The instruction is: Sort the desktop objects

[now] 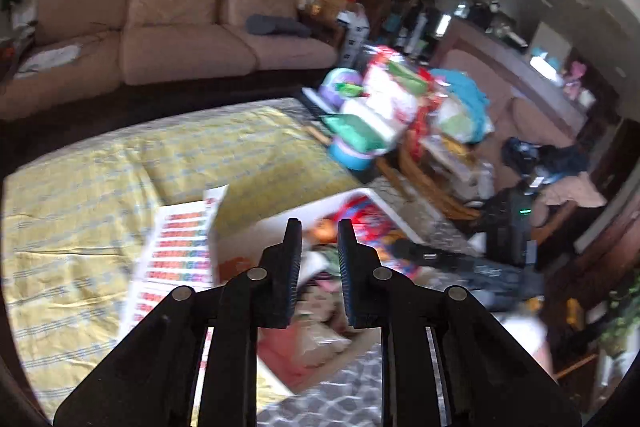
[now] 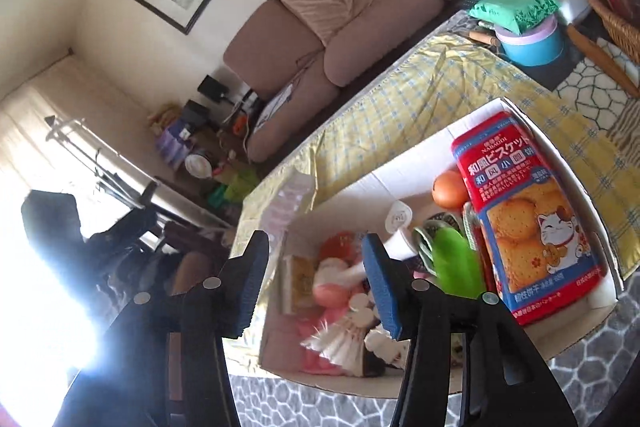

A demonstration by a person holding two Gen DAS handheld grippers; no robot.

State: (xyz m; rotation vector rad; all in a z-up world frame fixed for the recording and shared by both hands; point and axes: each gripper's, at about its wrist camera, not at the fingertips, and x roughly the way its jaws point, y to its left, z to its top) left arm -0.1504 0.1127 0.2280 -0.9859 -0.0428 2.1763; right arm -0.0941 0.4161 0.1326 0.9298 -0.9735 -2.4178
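Both grippers hang empty over the open white cardboard box [image 2: 400, 183]: left gripper [image 1: 319, 227] jaws narrowly parted, right gripper [image 2: 316, 239] jaws spread wide; red biscuit packet [image 2: 528, 219] right of them.

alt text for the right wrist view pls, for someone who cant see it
The open right gripper hovers empty above a white cardboard box crammed with items: a red and blue biscuit packet, an orange egg-like object, something bright green and shuttlecocks. The box sits on a yellow checked cloth, a brown sofa behind.

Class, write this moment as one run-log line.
left gripper: open, empty | right gripper: open, empty, above cardboard box | biscuit pack: in box
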